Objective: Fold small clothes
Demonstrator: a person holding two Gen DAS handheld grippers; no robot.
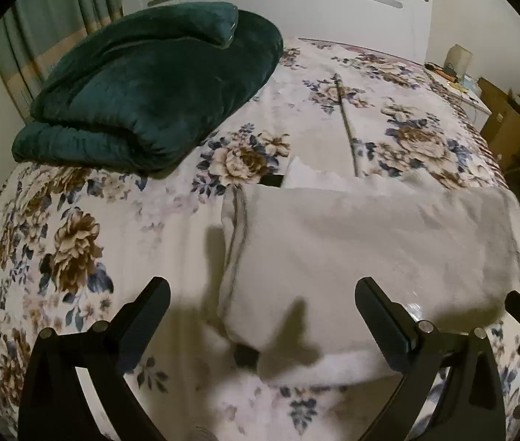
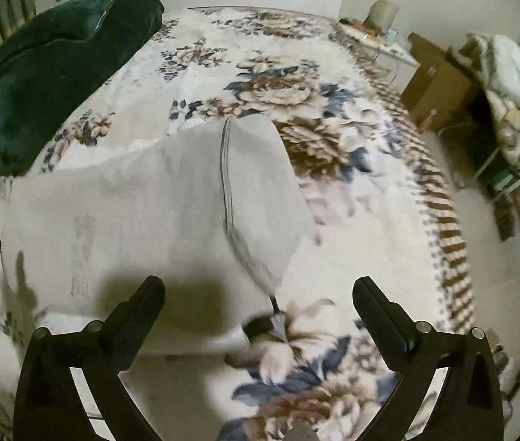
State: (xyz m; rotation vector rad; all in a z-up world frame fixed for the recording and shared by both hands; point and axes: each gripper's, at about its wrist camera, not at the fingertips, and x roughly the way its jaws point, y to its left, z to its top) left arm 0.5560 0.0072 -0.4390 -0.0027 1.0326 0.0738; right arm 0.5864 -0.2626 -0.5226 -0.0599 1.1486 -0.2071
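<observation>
the white garment (image 1: 370, 250) lies partly folded mid-frame on the bed (image 1: 76, 220); left tool (image 1: 260, 308) and right tool (image 2: 260, 305) both wide, empty; more folds likely remain.

A garment (image 1: 370, 257) is laid flat on the bed (image 1: 76, 220), near its front edge. A folded blanket (image 1: 149, 92) is set behind it to the left, before the headboard (image 1: 296, 3). Boxes (image 2: 440, 88) are stacked right of the bed (a nightstand (image 2: 392, 47) behind them). Both tongs, left (image 1: 261, 305) and right (image 2: 258, 305), are held spread above the garment's near edge.
</observation>
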